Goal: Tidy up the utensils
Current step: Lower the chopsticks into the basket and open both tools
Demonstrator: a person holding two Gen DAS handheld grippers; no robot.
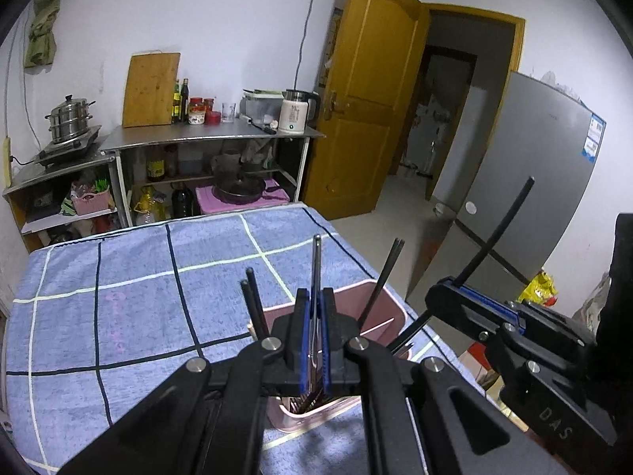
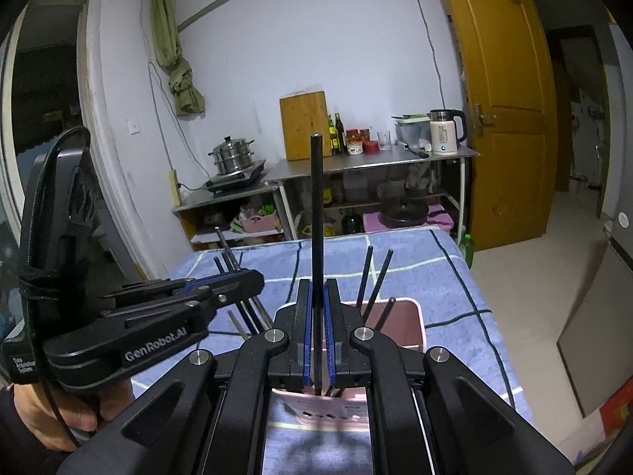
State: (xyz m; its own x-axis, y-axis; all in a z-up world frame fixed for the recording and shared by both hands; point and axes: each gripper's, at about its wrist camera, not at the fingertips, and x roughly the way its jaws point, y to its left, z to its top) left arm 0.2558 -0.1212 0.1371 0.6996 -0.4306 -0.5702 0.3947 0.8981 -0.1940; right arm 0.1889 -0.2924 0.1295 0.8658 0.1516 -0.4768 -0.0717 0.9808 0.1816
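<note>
The left gripper (image 1: 315, 330) is clamping a thin metal utensil (image 1: 316, 273) above the pink holder (image 1: 389, 308); the right gripper (image 2: 315, 330) is pinching a black chopstick (image 2: 316, 213). Both look light, stiff and slippery, best held mid-shaft.

Below me lies a table (image 1: 130, 301) covered by a blue cloth (image 2: 419, 261) crossed with dark and pale lines — a wide check. Directly on it, near its right edge, stands a pink utensil holder (image 1: 389, 308) (image 2: 411, 320) — upright, with dark chopsticks (image 2: 376, 281) leaning out of it.
</note>
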